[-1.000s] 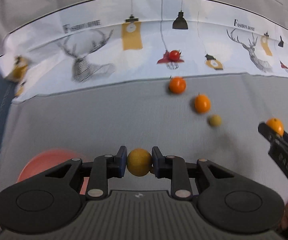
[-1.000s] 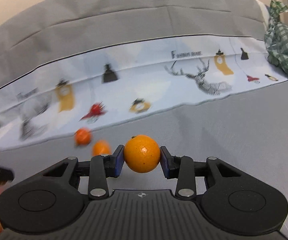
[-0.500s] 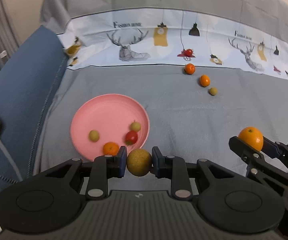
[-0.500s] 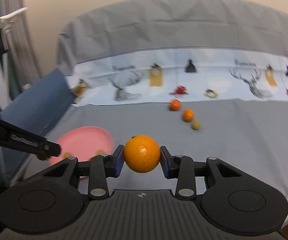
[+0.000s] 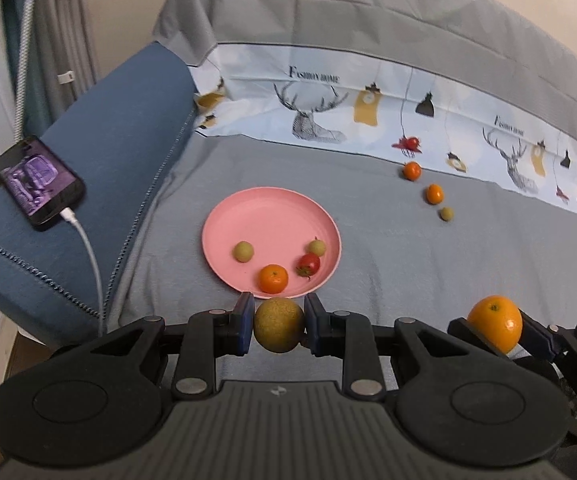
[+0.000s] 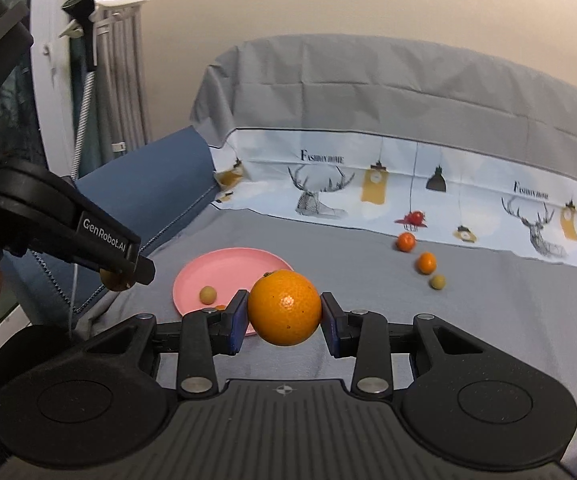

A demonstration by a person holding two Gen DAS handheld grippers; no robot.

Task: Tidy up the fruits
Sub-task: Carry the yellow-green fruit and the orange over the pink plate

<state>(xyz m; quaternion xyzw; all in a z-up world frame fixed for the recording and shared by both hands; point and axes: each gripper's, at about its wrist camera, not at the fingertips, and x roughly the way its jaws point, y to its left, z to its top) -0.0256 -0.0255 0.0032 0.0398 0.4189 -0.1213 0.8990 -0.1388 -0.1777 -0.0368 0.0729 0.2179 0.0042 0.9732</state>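
A: Item one, left gripper (image 5: 279, 325)?
B: Fingers clamped on a brownish-green round fruit (image 5: 279, 325), pads pressed to both its sides. It is held just short of the near rim of the pink plate (image 5: 248, 210).

A: Item two, right gripper (image 6: 284, 314)?
B: Fingers closed on a large orange (image 6: 284, 307), gripped at left and right. In the left wrist view it sits to the right of the left gripper, over the grey bedspread (image 5: 408, 264).

A: Plate contents?
B: Four pieces: a small orange (image 5: 273, 279) at the near edge, a red cherry tomato (image 5: 309, 264) just beside it, one pale green fruit (image 5: 317, 247) right behind the tomato, and a second pale green fruit (image 5: 244, 251) to the left, apart from the others.

A: Loose fruit on the bedspread?
B: Three in a slanting row, well beyond the plate on the right: an orange fruit (image 5: 412, 170), another orange fruit (image 5: 435, 193), then a small green fruit (image 5: 446, 213) nearest. A cherry tomato (image 5: 411, 143) lies farther back on the white printed sheet (image 5: 328, 96), over a red lamp print.

A: Surroundings?
B: A blue cushion (image 5: 100, 152) at the left, carrying a smartphone (image 5: 39, 182) with a lit screen and a white cable (image 5: 88, 256) plugged in.
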